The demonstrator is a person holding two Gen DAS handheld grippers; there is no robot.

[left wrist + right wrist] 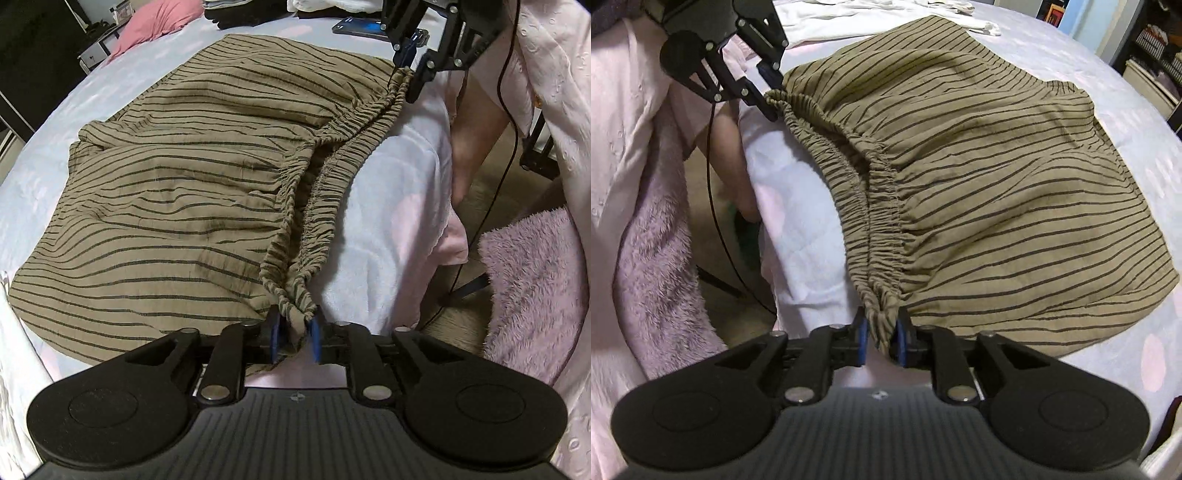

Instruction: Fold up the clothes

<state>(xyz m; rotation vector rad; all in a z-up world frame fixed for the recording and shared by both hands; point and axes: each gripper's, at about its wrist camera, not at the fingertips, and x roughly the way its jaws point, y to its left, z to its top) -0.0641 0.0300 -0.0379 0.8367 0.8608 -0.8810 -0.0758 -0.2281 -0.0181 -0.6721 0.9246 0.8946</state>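
Note:
A brown garment with thin dark stripes (177, 184) (997, 177) lies spread over the pale bed, its gathered elastic waistband (325, 173) (875, 206) running along the bed's near edge. My left gripper (294, 338) is shut on one end of the waistband, the cloth bunched between its blue pads. My right gripper (881, 341) is shut on the other end. Each gripper shows in the other's view: the right gripper (408, 74) at the top, the left gripper (772, 94) at the upper left, both pinching the waistband's corners.
The bed (388, 206) (798, 206) is covered by a white sheet. A pink pillow (155, 18), dark clothes and a phone (354, 24) lie at its far side, white clothes (871, 14) at the other. A person's leg (476, 122), a cable and a fuzzy lilac rug (532, 280) are beside the bed.

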